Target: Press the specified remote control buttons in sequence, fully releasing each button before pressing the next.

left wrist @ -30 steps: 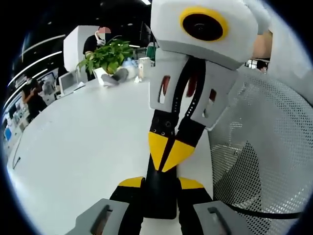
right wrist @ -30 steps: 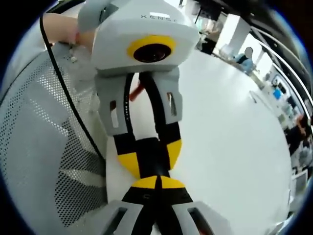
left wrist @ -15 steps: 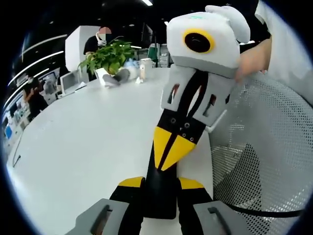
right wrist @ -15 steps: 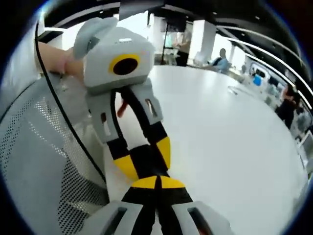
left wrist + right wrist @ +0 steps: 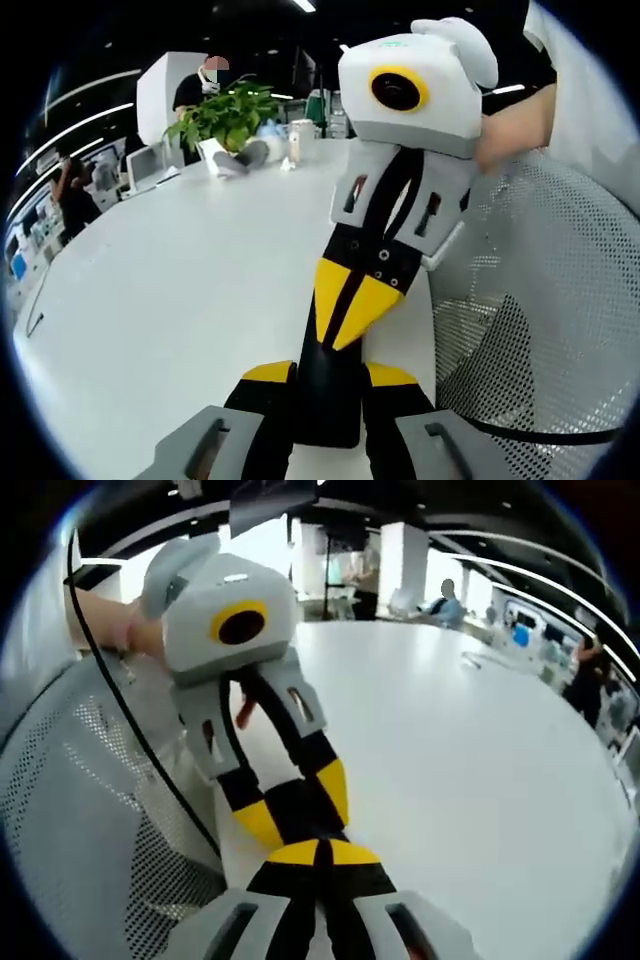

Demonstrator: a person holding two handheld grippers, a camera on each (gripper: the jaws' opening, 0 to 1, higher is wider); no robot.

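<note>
At bottom centre of the left gripper view, the left gripper [image 5: 327, 400] clamps the black remote control [image 5: 325, 385], its long axis running up the frame. From upper right the right gripper [image 5: 350, 305], jaws closed, lies nearest, its tips touching the remote's upper end.

No text, label, brand, number or sign could be read in either view. On the top of the white housing of the other gripper [image 5: 352, 312], in the left gripper view, there was a small greenish mark, but it was too blurred to read. In the right gripper view, the same place on the housing of the other gripper [image 5: 297, 808] showed only a pale smudge, and no letters could be made out.
</note>
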